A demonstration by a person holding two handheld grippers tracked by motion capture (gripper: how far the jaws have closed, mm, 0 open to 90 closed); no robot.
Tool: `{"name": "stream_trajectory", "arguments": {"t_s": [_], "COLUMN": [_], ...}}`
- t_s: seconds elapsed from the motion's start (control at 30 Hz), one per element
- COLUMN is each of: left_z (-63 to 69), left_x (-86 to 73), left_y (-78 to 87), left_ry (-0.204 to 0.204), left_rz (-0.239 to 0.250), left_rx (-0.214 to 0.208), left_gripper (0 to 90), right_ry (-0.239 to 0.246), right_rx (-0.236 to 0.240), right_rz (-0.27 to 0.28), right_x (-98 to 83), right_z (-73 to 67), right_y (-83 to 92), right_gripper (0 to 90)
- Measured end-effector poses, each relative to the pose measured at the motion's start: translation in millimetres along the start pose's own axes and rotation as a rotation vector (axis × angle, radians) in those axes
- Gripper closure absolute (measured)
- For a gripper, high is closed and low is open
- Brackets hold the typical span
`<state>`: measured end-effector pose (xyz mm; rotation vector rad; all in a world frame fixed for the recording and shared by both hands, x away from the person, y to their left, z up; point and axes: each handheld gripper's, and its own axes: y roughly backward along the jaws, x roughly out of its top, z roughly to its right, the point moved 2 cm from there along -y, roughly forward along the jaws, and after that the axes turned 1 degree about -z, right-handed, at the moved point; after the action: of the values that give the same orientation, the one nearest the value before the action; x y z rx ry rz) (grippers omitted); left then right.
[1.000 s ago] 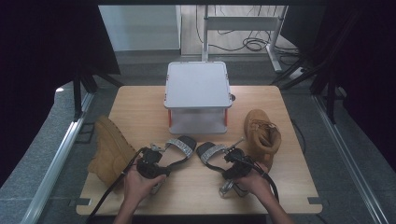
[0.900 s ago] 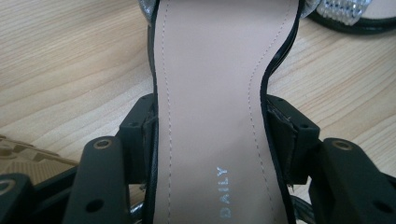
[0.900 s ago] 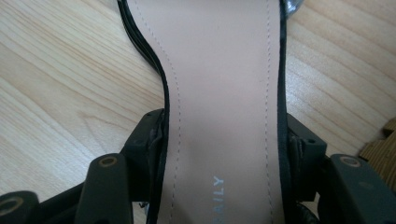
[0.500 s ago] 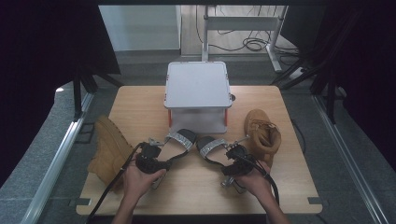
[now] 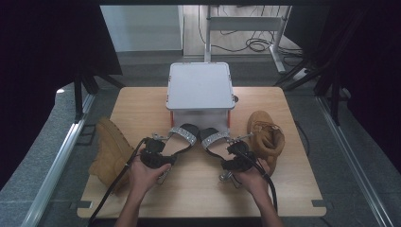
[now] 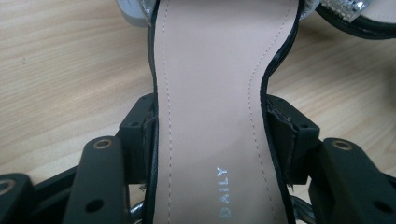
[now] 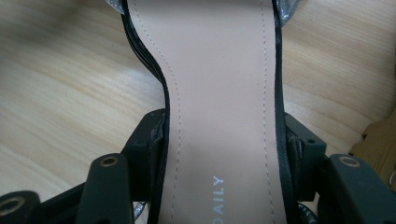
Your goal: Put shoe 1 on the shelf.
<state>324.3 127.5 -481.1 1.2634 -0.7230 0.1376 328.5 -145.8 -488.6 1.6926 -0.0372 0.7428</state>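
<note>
Your left gripper [image 6: 210, 135] clamps the left sandal [image 6: 212, 93] at its narrow waist: smooth beige stitched insole, black edge, glittery strap ahead. Your right gripper [image 7: 224, 140] clamps the matching right sandal [image 7: 219, 93] likewise, above woodgrain table [image 7: 60, 79].

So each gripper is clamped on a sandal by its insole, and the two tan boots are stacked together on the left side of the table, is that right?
Not quite. The left gripper and right gripper do each clamp a sandal's waist, but the boots are apart: in the high view one tan boot lies at the table's left edge and the other tan boot on the right.
</note>
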Motion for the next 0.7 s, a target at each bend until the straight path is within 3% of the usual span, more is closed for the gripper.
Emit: {"name": "stream_trajectory", "arguments": {"t_s": [0.17, 0.37, 0.53, 0.7], "left_z": [-4.1, -6.2, -1.7, 0.9], "left_x": [3.8, 9.2, 16.2, 21.3], "left_y": [-5.9, -11.1, -17.3, -25.8], "left_ry": [0.026, 0.054, 0.067, 0.086], "left_rz": [-0.001, 0.026, 0.041, 0.040], "left_rx": [0.002, 0.022, 0.021, 0.006], "left_gripper": [41.7, 41.7, 41.8, 41.8], "right_ry": [-0.022, -0.080, -0.109, -0.133], "right_rx": [-0.002, -0.053, -0.103, -0.094], "right_rz": [0.022, 0.056, 0.051, 0.062], "right_x": [4.7, 16.0, 21.5, 26.5], "right_z": [-5.3, -6.1, -4.5, -2.2], "right_y": [-4.8, -10.1, -19.8, -24.3], "right_gripper": [42.3, 42.4, 42.4, 42.4]}}
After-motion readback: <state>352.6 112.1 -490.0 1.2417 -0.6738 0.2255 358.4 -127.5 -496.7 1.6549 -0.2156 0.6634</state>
